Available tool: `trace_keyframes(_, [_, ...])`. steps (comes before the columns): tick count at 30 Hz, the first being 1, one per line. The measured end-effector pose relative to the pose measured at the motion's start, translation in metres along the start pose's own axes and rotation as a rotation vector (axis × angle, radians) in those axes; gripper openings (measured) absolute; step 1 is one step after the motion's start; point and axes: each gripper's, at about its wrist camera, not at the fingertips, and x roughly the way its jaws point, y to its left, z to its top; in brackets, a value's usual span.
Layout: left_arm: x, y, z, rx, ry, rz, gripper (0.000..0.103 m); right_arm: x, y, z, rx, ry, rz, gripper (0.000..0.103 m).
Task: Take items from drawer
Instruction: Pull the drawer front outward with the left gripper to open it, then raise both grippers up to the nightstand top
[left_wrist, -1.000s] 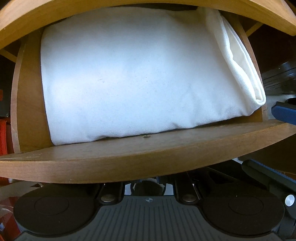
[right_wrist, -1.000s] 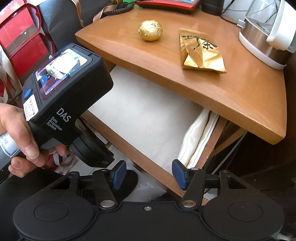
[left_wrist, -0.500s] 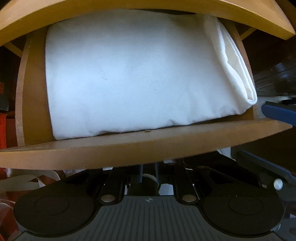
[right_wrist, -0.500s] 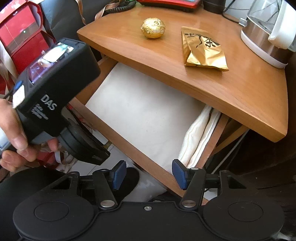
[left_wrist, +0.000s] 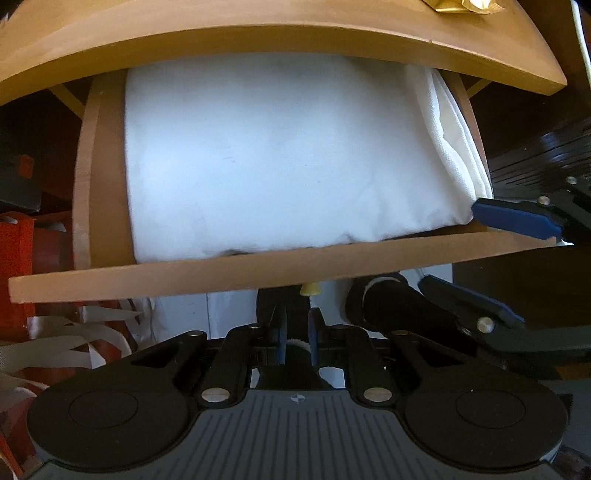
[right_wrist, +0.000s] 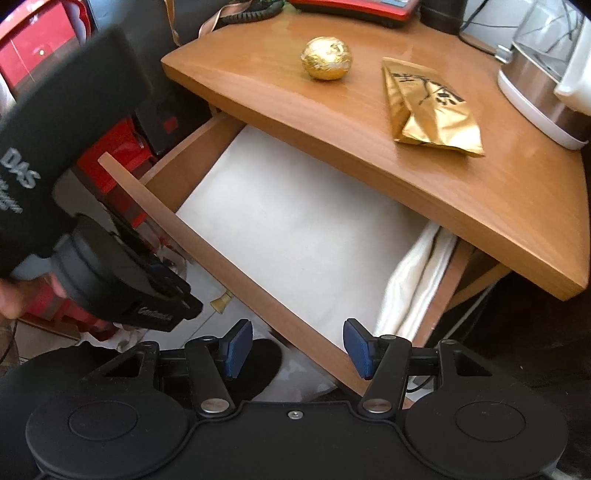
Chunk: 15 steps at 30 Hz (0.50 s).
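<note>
Cloth (left_wrist: 273, 155), folded and white, fills most of the open drawer (right_wrist: 159, 206), lying flat at the centre of both views with its layered edges showing at the right side. We judge it soft, light and limp: it should sag and partly unfold when lifted, so the stacked folds at the right, where the layers bunch thick enough to pinch, look the best place to take hold.

Below the drawer's front board, at the lower middle of the left wrist view, our left hand-held gripper (left_wrist: 295, 338) has its jaws nearly together with nothing between the pads; a small pale knob (left_wrist: 309, 290) sits just above it under the board. Our right hand-held gripper (right_wrist: 297, 349) stands about half open and empty, low in its own frame, hovering over the drawer's front right corner; one of its blue pads shows near the cloth's right edge in the left view.

Above, on the tabletop (right_wrist: 332, 122), we see a gold ball (right_wrist: 327, 59), a gold packet (right_wrist: 430, 107) and a kettle (right_wrist: 550, 74) at upper right.
</note>
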Motion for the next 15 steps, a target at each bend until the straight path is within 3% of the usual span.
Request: trace_keyframes(15, [-0.029,-0.003,-0.015,0.021,-0.045,-0.024,0.012,-0.001,0.004,0.005,-0.023,0.018,0.001,0.054])
